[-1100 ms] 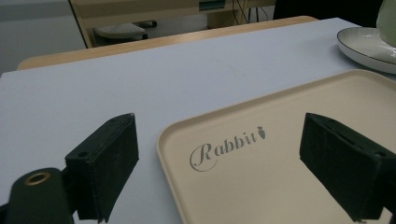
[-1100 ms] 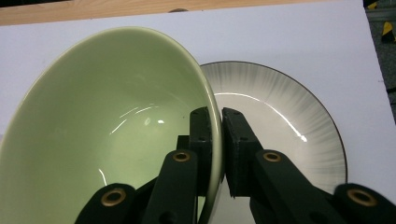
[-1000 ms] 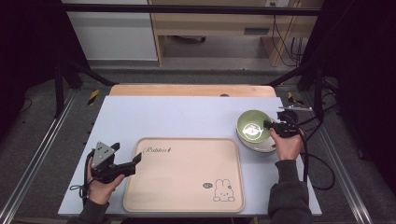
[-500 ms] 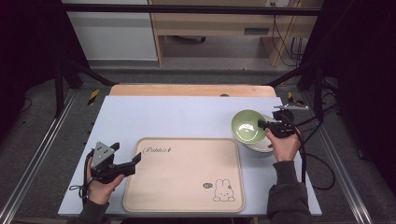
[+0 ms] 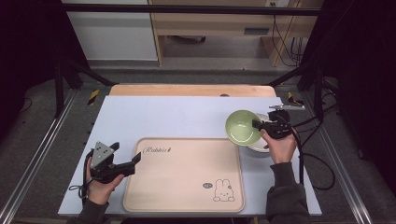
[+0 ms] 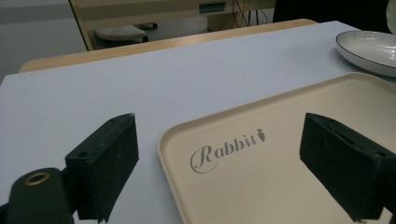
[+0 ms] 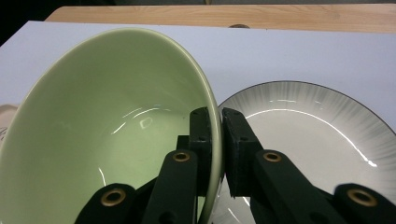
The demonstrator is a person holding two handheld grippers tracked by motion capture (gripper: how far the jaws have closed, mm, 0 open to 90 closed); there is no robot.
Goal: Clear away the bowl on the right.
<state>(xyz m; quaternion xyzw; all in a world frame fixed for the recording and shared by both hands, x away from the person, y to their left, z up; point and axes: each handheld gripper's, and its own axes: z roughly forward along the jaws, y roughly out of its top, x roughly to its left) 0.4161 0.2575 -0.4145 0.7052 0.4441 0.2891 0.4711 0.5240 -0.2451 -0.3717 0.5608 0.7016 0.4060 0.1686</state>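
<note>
The right hand-held gripper (image 5: 256, 124) pinches the green bowl (image 5: 242, 127) off the white plate (image 7: 303, 135); the tray (image 5: 182, 186) awaits, left hand-held gripper (image 6: 224, 163) spread.

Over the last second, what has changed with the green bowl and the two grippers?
The right gripper, shut on the green bowl's rim, has lifted it off the white plate, tipped it and carried it left toward the beige tray. The plate now lies partly uncovered. The left gripper stayed open at the tray's left edge; tray and plate did not move.
</note>
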